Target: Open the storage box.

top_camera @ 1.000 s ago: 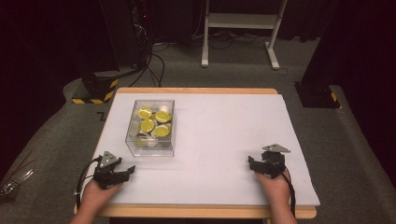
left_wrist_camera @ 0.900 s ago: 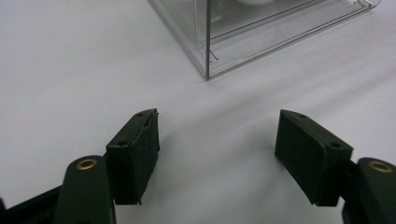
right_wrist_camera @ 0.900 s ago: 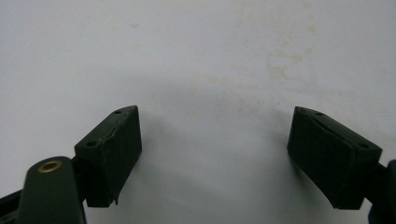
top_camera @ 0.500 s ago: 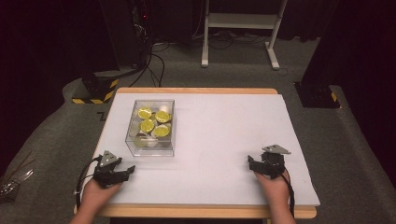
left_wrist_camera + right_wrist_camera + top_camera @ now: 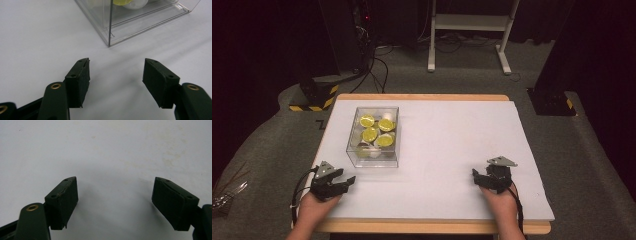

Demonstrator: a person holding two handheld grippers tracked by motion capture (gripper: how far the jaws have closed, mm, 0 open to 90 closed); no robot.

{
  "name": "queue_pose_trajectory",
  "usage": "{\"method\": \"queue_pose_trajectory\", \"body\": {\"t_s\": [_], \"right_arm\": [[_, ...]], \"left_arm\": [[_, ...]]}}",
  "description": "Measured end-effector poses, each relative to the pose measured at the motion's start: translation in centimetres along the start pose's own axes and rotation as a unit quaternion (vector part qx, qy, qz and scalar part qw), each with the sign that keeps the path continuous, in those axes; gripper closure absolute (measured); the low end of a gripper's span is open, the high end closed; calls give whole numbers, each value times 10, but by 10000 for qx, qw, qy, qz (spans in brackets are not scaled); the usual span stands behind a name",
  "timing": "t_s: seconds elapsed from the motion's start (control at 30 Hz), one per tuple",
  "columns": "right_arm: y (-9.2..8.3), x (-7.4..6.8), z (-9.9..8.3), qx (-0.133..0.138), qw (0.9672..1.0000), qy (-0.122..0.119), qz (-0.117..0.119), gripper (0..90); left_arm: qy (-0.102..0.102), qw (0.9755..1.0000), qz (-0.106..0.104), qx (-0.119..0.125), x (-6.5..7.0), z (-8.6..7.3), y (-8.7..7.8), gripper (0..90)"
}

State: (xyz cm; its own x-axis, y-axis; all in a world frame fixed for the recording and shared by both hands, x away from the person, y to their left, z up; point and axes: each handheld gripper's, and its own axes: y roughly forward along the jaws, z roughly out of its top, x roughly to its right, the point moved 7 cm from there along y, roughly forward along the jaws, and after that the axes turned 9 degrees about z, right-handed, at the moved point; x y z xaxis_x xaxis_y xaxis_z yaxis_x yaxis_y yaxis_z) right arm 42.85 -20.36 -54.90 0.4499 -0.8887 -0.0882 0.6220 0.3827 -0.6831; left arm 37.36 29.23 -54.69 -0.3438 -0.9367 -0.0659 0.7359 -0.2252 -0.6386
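Observation:
A clear plastic box stands on the left half of the white tabletop. It holds several yellow-green round pieces and some pale ones. My left gripper rests near the table's front left, just in front of the box. In the left gripper view the left gripper points at the box's near corner. Its jaws stand apart with nothing between them and have just been closing a little. My right gripper lies at the front right. In its own view the right gripper is wide open over bare table.
Beyond the table's far edge, grey carpet carries cables, a black stand with yellow-black striped feet at the left, and a white frame at the back. Another black base sits at the right. A wooden rim borders the table's front.

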Motion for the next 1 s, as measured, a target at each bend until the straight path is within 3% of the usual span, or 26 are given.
{"method": "queue_pose_trajectory", "body": {"t_s": [0.5, 0.77, 1.0], "right_arm": [[2, -1, -2, -65, 10000, -13, 11, 220], [2, -1, -2, -65, 10000, -21, 10, 220], [2, -1, -2, -57, 10000, -14, 15, 221]], "left_arm": [[-83, 9987, -364, 357, 10, 10, -9, 403], [-45, 9980, -435, 460, 14, 15, -12, 328], [-69, 9971, -567, 510, 18, 19, -13, 356]]}}
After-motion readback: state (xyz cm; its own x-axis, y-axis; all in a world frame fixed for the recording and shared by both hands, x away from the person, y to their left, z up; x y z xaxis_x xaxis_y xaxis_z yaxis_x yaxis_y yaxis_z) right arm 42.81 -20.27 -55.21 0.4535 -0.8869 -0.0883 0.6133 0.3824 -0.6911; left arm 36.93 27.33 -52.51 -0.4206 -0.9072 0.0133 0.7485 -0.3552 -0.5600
